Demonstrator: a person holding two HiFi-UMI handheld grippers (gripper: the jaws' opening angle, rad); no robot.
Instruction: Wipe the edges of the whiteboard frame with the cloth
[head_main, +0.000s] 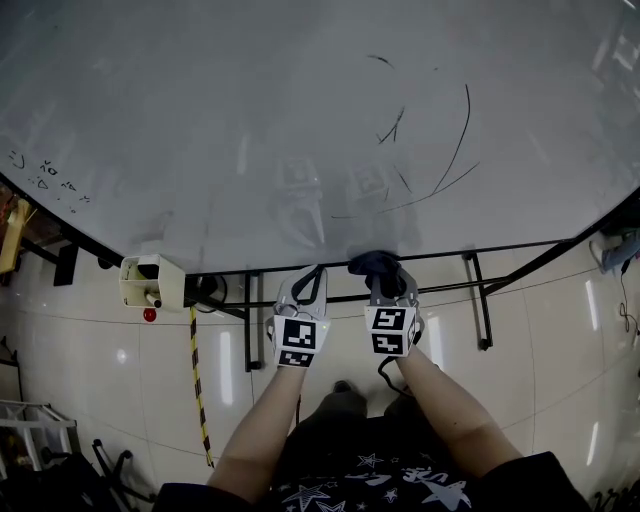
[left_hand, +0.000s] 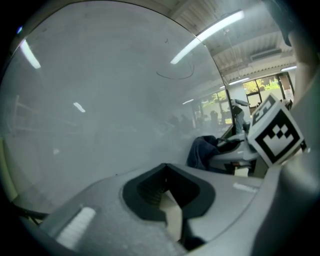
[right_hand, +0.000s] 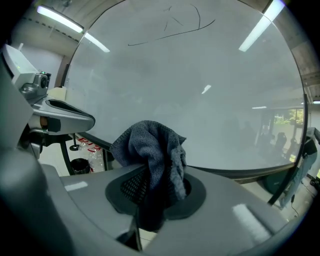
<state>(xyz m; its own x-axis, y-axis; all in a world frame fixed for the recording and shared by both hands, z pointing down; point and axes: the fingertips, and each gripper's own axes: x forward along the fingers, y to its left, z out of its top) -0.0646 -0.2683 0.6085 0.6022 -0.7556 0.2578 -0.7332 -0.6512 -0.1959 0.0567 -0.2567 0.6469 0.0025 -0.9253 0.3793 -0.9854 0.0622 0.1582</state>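
Observation:
The whiteboard (head_main: 300, 120) fills the upper head view, and its dark lower frame edge (head_main: 470, 246) runs just ahead of both grippers. My right gripper (head_main: 386, 282) is shut on a dark blue-grey cloth (head_main: 373, 263), which sits right at that lower edge. In the right gripper view the cloth (right_hand: 150, 147) bunches up out of the jaws (right_hand: 155, 195) in front of the board. My left gripper (head_main: 312, 276) hovers beside it to the left, below the edge, shut with nothing in it (left_hand: 167, 187). The cloth (left_hand: 202, 152) also shows from the left gripper view.
Black pen strokes (head_main: 445, 160) mark the board's right half, small scribbles (head_main: 45, 175) its left. A cream box with a red knob (head_main: 145, 283) hangs under the edge at left, beside a yellow-black striped pole (head_main: 197, 380). Black stand bars (head_main: 482, 300) cross the tiled floor.

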